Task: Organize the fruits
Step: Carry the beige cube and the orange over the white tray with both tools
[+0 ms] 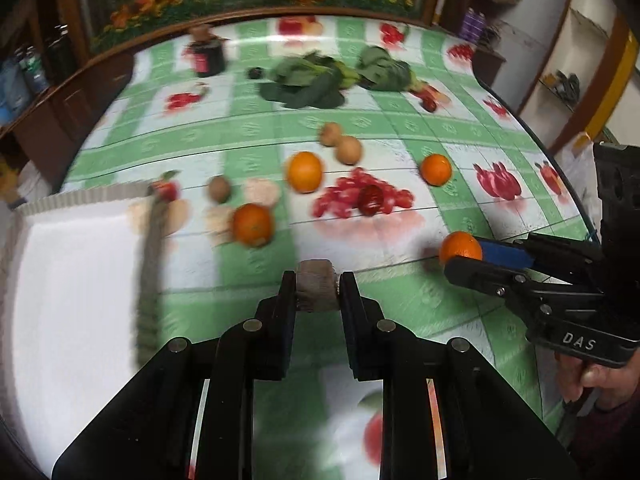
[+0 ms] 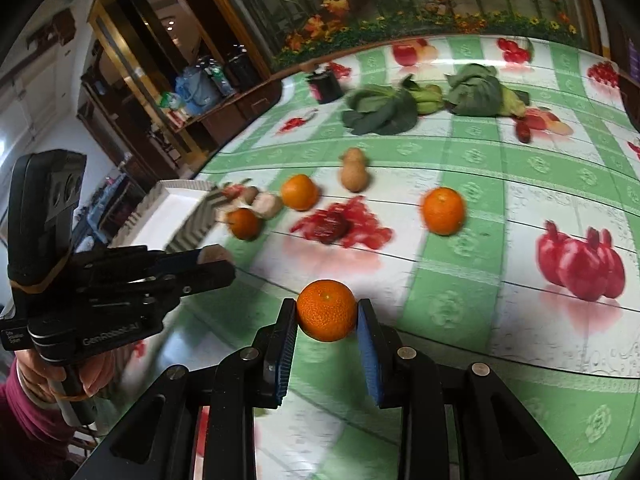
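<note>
Plainly, label by label:

Left gripper (image 1: pixel 317 286): clamped narrow on a small brownish fruit (image 1: pixel 316 285), probably a kiwi; blur hides its skin.

Right gripper (image 2: pixel 327 312): pressed on an orange (image 2: pixel 327 310), one pad at each flank, carried above the cloth (image 2: pixel 472 280).

Tray (image 1: pixel 72 264): white, with ribbed, corrugated walls, at the table's left edge, just beside the left gripper's load; likely where the fruit goes.

Loose fruit: three more oranges (image 1: pixel 305 171) (image 1: pixel 436 169) (image 1: pixel 253 224), two tan fruits (image 1: pixel 348 149) touching each other, and a brown one (image 1: pixel 219 189) near the tray corner, all spread over mid-table.

Risk, slip: my judgement is that the round orange, held only at its widest line, could squirt out if the grip eases or the hand swings fast.

Risk, roll: a dropped fruit would likely run on the glossy cloth toward the table edge.

Risk, tray wall: a low pass could catch the ribbed rim and push the light tray off the side.

Risk, mistaken fruit: the cloth carries printed apples and pomegranates that sit flat; aiming at one wastes a reach.

Textures: orange skin is pebbled and matte; pads are blue and ridged; cloth is shiny green-and-white check.

Greens (image 1: pixel 304 80): dark, crinkled leaves at the far side, well apart from the fruit.
</note>
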